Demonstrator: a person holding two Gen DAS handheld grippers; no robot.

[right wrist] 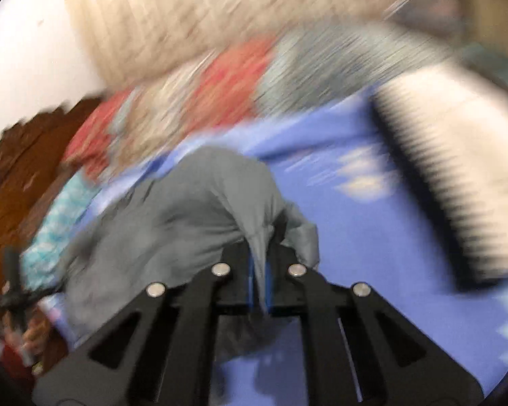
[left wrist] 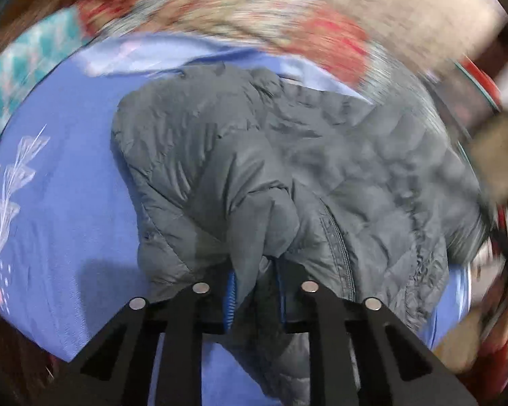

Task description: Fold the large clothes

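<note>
Right between the left claw tips sits a pinched fold of grey jacket; right claw is clamped on another bit, probably so both can swing it over the blue bedsheet.

Both wrist views close above the bed, looking forward along each tool, sharing the grey jacket, right view perhaps tilted, blurred

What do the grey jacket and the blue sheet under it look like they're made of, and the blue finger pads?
Grey jacket: looks like thin synthetic shell, probably nylon or polyester, over puffy fill; stitched quilt channels, fine crinkles, slight sheen. Blue sheet: matte woven fabric, likely cotton or a blend, white printed pattern. Blue pads on the left gripper: ribbed, seemingly rubber or soft plastic; the right view is too blurred to add more.
</note>
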